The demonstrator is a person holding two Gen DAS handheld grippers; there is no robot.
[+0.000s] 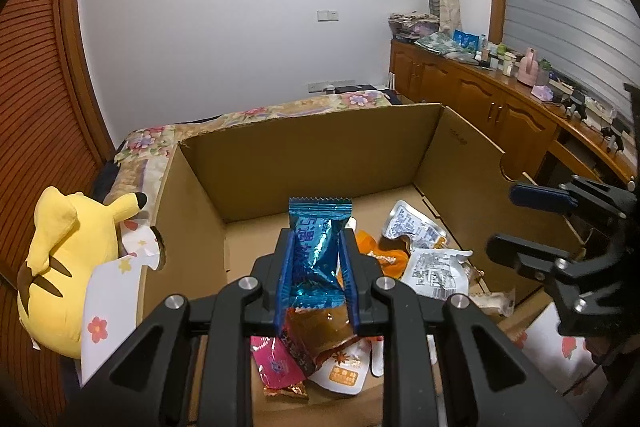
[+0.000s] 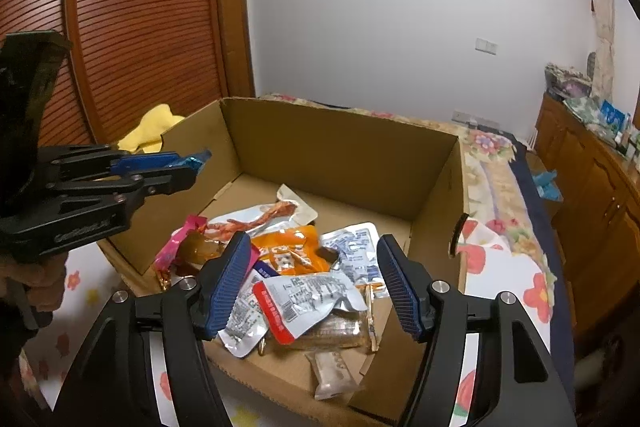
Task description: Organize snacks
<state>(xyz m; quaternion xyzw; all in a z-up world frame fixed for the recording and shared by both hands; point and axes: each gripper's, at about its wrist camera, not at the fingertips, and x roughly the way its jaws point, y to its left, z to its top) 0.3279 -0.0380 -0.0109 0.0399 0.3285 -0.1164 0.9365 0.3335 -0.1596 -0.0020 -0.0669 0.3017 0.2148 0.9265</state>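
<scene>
An open cardboard box [image 1: 320, 143] [image 2: 340, 147] lies on a bed and holds several snack packets. My left gripper [image 1: 316, 247] is shut on a shiny blue snack packet [image 1: 318, 251] and holds it above the box; it shows at the left of the right wrist view [image 2: 188, 167], with the packet's tip [image 2: 198, 159] sticking out. My right gripper [image 2: 312, 283] is open and empty above the pile, over a white and red packet [image 2: 308, 301]; it shows at the right of the left wrist view [image 1: 504, 223]. An orange packet [image 2: 288, 251] [image 1: 384, 255] lies mid-pile.
A yellow plush toy [image 1: 60, 259] lies left of the box. A floral bedsheet [image 2: 500, 227] covers the bed. Wooden cabinets [image 1: 480, 95] with clutter on top run along the right. A wooden slatted door [image 2: 140, 19] stands at the left.
</scene>
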